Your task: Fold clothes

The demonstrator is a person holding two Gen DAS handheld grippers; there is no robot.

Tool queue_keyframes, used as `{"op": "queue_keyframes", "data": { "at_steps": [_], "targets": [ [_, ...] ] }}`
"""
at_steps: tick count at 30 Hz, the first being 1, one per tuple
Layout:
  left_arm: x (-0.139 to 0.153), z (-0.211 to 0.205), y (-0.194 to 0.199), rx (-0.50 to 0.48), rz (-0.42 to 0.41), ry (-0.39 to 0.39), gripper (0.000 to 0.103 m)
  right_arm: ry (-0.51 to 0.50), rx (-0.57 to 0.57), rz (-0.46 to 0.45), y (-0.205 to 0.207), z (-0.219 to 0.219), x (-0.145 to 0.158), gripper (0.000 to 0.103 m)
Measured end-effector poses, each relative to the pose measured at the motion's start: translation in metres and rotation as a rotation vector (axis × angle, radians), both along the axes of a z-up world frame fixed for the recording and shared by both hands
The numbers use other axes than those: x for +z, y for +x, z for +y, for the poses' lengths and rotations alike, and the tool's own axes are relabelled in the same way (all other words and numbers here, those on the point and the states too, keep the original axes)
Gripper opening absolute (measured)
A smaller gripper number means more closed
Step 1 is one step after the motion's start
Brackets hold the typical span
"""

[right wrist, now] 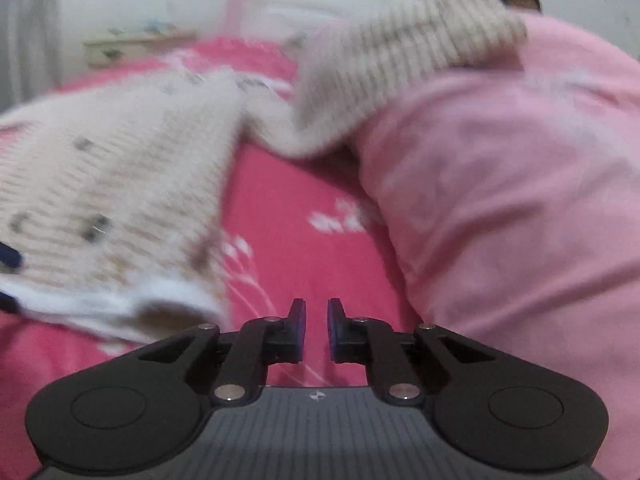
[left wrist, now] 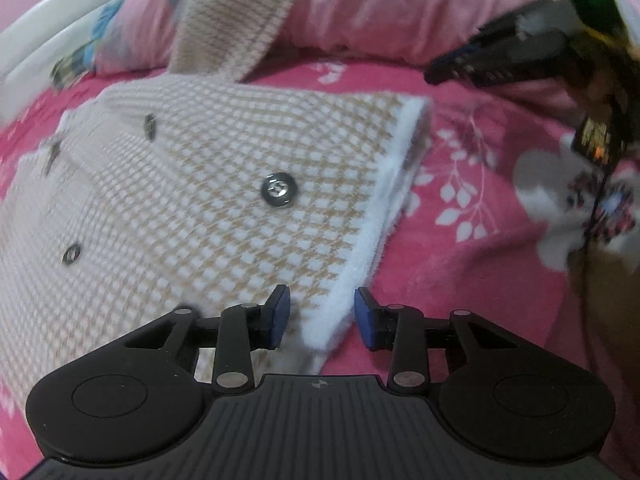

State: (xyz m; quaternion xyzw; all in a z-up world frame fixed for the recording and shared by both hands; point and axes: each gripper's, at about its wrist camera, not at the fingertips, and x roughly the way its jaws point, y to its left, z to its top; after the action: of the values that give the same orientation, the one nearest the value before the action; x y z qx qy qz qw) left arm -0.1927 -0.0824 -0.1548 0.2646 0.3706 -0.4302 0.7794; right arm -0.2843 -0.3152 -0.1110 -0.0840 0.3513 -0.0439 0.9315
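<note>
A cream and tan checked cardigan with metal buttons lies on a pink floral bed sheet. Its white hem corner lies between the blue pads of my left gripper, which is open and straddles it. One sleeve runs up over a pink quilt. In the right wrist view the cardigan is at the left and the sleeve drapes over the quilt. My right gripper is slightly open and empty above the sheet, and it also shows in the left wrist view.
A bulky pink quilt rises at the right of the right wrist view and across the back of the left wrist view. A patterned pillow lies at the far left. A white headboard and a bedside shelf stand behind.
</note>
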Motion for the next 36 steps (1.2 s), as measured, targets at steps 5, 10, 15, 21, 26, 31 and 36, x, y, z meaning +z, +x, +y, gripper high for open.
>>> {"op": "queue_keyframes", "data": {
  "at_steps": [5, 10, 15, 21, 26, 31, 36],
  "targets": [
    [0.007, 0.025, 0.009, 0.07, 0.059, -0.006, 0.039, -0.053, 0.173, 0.046, 0.001, 0.027, -0.005, 0.04],
    [0.021, 0.038, 0.037, 0.183, 0.123, -0.018, 0.044, -0.022, 0.187, 0.063, 0.009, 0.027, 0.017, 0.04],
    [0.027, 0.046, 0.09, 0.392, 0.253, -0.116, 0.046, 0.017, 0.272, 0.043, 0.037, 0.023, 0.058, 0.041],
    [0.021, 0.038, 0.137, 0.525, 0.28, -0.185, 0.046, 0.211, 0.367, 0.136, 0.158, 0.037, 0.087, 0.041],
    [0.01, 0.033, 0.155, 0.594, 0.294, -0.235, 0.045, 0.19, 0.414, 0.148, 0.286, 0.083, 0.075, 0.041],
    [-0.007, 0.031, 0.165, 0.629, 0.349, -0.267, 0.045, 0.046, 0.414, 0.105, 0.39, 0.129, 0.038, 0.041],
    [-0.017, 0.037, 0.167, 0.635, 0.388, -0.306, 0.045, -0.018, 0.367, 0.076, 0.471, 0.15, 0.008, 0.041]
  ]
}}
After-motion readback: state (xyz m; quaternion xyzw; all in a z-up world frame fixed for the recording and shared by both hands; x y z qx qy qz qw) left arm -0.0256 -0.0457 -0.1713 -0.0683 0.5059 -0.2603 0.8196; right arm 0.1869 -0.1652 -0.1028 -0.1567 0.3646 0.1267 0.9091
